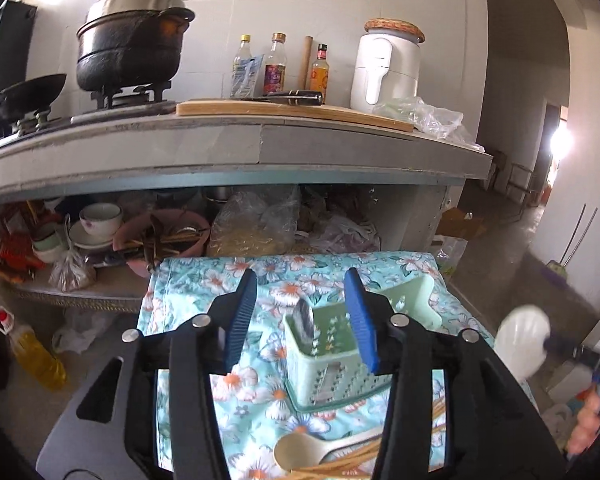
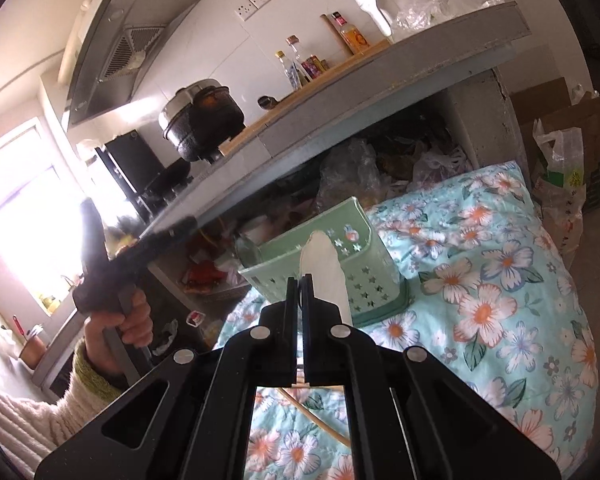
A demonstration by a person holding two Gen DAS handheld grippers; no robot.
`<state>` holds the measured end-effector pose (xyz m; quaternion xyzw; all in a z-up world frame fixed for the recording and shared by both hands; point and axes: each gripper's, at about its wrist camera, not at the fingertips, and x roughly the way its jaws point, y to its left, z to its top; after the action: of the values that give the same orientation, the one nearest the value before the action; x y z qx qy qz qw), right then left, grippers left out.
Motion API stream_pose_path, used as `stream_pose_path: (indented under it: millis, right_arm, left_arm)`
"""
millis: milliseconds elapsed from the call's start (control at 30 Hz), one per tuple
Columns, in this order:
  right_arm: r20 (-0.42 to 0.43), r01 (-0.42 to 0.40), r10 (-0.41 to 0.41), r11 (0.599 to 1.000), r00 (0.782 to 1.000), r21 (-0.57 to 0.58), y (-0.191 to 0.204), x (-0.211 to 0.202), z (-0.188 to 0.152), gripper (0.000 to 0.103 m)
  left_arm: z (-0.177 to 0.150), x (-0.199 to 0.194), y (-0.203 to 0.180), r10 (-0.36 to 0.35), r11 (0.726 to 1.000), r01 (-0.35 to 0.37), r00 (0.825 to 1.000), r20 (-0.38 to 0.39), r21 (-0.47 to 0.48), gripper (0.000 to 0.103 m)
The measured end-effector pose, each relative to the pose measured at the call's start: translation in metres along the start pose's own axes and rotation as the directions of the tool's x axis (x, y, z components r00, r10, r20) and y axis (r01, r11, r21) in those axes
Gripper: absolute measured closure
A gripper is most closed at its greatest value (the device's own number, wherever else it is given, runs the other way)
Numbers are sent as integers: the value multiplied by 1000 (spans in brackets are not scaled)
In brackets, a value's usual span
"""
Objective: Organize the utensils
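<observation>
A pale green perforated utensil basket (image 1: 332, 364) (image 2: 340, 256) stands on a floral cloth. A metal spoon (image 1: 303, 318) stands upright in its left part. My left gripper (image 1: 300, 276) is open just in front of the basket, with the metal spoon between its blue pads (image 1: 240, 320) but untouched. My right gripper (image 2: 299, 284) is shut on the handle of a white spoon (image 2: 324, 268), whose bowl (image 1: 522, 340) hangs to the right of the basket. A beige spoon (image 1: 304, 450) and several chopsticks (image 1: 364, 458) lie on the cloth near me.
The floral cloth (image 2: 500, 280) covers a low surface in front of an open shelf crammed with bowls (image 1: 100, 216) and bags. Above it a counter edge (image 1: 220, 148) overhangs, carrying a black pot (image 1: 132, 44), bottles and a cutting board. An oil bottle (image 1: 36, 352) stands on the floor at left.
</observation>
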<state>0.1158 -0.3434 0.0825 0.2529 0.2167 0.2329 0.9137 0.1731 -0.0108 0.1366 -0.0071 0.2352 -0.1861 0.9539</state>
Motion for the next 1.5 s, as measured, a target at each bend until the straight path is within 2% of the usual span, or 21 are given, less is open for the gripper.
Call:
stream_pose_path:
  millis: [133, 233, 433, 600, 767, 867, 1100, 1333, 1433, 1500]
  right_arm:
    - [67, -106, 107, 994, 992, -21, 6, 5, 34, 101]
    - [102, -140, 145, 988, 984, -62, 14, 19, 59, 101]
    - [125, -106, 126, 982, 984, -154, 24, 63, 94, 101]
    - [112, -43, 70, 973, 991, -228, 23, 106, 98, 101]
    - [55, 11, 3, 967, 998, -256, 3, 150, 83, 100]
    - [18, 27, -23, 963, 1000, -267, -4, 158, 72, 100]
    - [-1, 1, -1, 970, 1000, -242, -14, 134, 59, 100]
    - [-52, 25, -37, 977, 998, -211, -26, 135, 53, 100]
    - [-77, 15, -26, 989, 997, -147, -30, 122, 53, 100]
    - [-91, 17, -33, 986, 995, -166, -26, 109, 53, 100]
  left_arm:
    - [-32, -17, 9, -11, 999, 10, 1000, -16, -36, 49]
    - [-59, -25, 16, -15, 998, 12, 999, -45, -61, 42]
    - [-108, -36, 28, -9, 993, -6, 992, -125, -114, 35]
    - [-137, -45, 35, -3, 988, -21, 988, -152, -154, 31]
    - [-147, -51, 36, -1, 986, -23, 990, -143, -166, 28]
    - [-149, -52, 35, 7, 988, -26, 992, -126, -153, 27]
    - [-151, -48, 35, -11, 986, -10, 992, -128, -165, 25]
    - [-151, -47, 38, -24, 982, 0, 992, -125, -189, 25]
    - [-144, -49, 41, -5, 983, -20, 991, -134, -182, 25]
    - [-133, -55, 44, -4, 982, -18, 993, -117, -185, 25]
